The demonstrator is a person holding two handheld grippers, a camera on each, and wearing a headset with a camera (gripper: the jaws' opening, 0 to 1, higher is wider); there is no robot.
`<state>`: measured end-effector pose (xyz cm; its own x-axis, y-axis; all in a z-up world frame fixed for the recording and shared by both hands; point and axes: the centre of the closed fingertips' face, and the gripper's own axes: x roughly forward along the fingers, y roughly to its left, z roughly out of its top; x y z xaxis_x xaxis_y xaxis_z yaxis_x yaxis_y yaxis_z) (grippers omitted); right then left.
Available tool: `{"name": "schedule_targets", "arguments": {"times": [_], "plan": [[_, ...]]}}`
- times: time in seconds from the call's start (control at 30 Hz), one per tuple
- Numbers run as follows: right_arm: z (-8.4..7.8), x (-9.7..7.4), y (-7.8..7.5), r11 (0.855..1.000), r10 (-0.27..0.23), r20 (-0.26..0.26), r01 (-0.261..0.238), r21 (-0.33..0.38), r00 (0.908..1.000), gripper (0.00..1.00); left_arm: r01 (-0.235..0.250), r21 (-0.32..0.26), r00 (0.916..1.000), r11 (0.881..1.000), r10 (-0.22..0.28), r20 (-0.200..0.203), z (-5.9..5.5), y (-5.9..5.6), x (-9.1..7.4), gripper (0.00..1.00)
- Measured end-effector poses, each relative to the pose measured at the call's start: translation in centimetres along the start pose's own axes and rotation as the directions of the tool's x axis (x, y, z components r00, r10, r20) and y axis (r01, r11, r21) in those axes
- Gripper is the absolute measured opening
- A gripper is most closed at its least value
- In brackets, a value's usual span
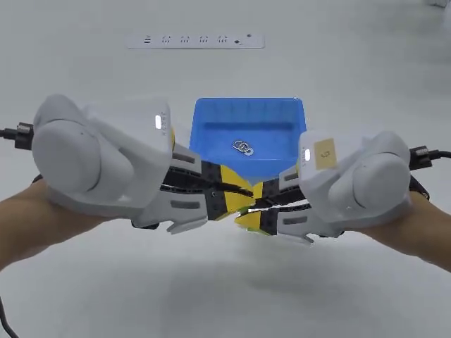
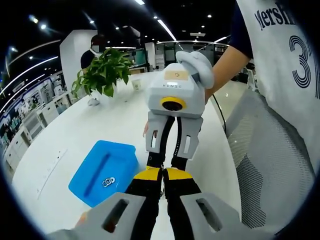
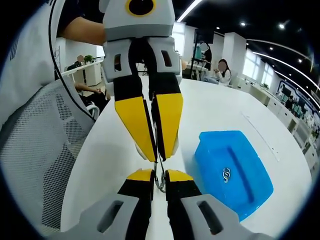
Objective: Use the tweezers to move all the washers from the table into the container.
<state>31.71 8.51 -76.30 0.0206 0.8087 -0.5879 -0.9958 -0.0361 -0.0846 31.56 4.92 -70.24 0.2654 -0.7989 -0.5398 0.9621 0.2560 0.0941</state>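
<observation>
Left gripper (image 1: 236, 197) and right gripper (image 1: 257, 211) meet tip to tip, centre frame. Both pinch the tweezers (image 3: 159, 176), likely regripping. Tweezer arms near-shut, load untellable. Washers (image 1: 243, 148) lie in blue container (image 1: 211, 120).

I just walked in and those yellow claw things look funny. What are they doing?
A person holds a gripper in each hand above a white table. The left gripper and the right gripper meet tip to tip, and both look closed on the thin metal tweezers between them. Just past them sits a blue container with a few washers already inside.
</observation>
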Motion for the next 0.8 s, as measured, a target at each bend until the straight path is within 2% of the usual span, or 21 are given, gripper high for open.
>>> {"name": "schedule_targets", "arguments": {"times": [0.47,0.7,0.8], "plan": [[3.3,-2.2,-1.6,0.998,-0.060,0.045,0.062,-0.032,0.9972,0.10,-0.024,0.057,0.9993,0.998,0.022,0.028,3.1,1.2,-2.1,0.06],[4.4,-2.9,-3.4,0.994,-0.088,0.050,0.091,-0.065,0.9949,0.10,-0.040,0.104,0.9987,0.994,0.036,0.036,4.3,2.5,-2.6,0.06],[4.7,-3.0,-4.4,0.992,-0.101,0.050,0.104,-0.076,0.9937,0.10,-0.045,0.116,0.9984,0.992,0.041,0.039,4.7,3.5,-2.5,0.06]]}}
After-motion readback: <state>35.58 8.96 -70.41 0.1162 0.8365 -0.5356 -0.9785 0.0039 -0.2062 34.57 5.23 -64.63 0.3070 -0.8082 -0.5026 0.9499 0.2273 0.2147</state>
